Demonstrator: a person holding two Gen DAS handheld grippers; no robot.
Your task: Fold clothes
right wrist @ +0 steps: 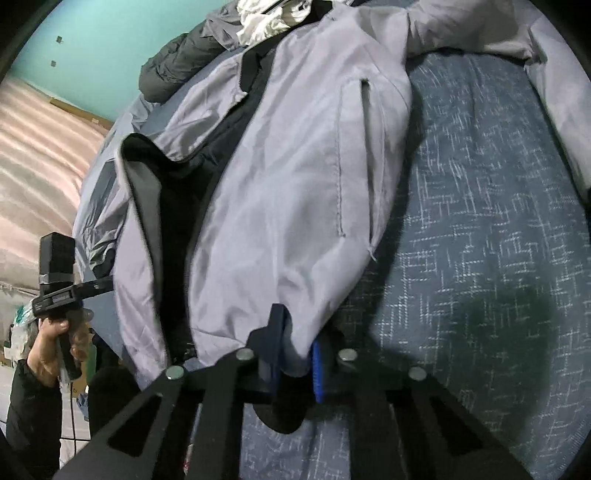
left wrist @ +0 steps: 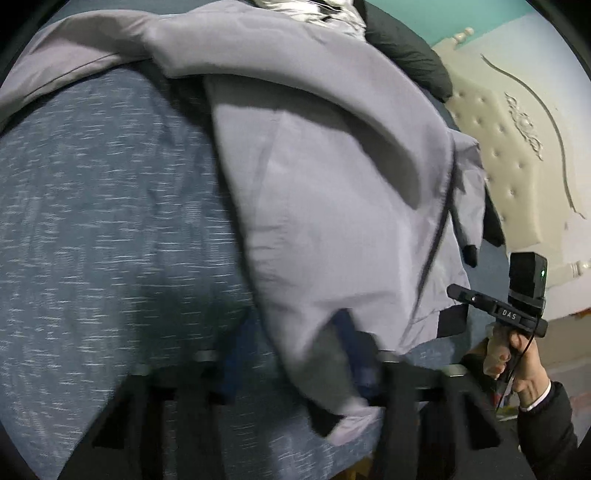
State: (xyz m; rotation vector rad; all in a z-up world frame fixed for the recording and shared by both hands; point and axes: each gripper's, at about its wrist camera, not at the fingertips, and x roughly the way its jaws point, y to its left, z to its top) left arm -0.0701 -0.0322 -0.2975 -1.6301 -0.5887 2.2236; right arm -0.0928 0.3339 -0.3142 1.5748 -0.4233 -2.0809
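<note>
Jacket (right wrist: 280, 192), pale grey with a dark lining, lies spread across the bed (right wrist: 480, 258), whose cover is blue with white flecks; its hem hangs toward the near edge, its collar toward the far end, where a dark padded garment (right wrist: 177, 55) and a white one (right wrist: 266, 22) are heaped. Both hems are taken at the near corners, probably so the lower part can be lifted and folded up over the body.

The right gripper (right wrist: 295, 354) has its fingers pinching the near hem corner: grey cloth is pressed between the dark finger and the blue pad. The left gripper (left wrist: 295, 354) is blurred in its own view, but the other front panel's hem drapes over and between its fingers, which look drawn in on the cloth; I judge this a pinch, less surely.

Each gripper points steeply down at the bed. In the left wrist view the person's right hand (left wrist: 517, 369) grips its handle from the right, dark sleeve behind; the left hand (right wrist: 55, 343) appears likewise at the left of the right wrist view.
</note>
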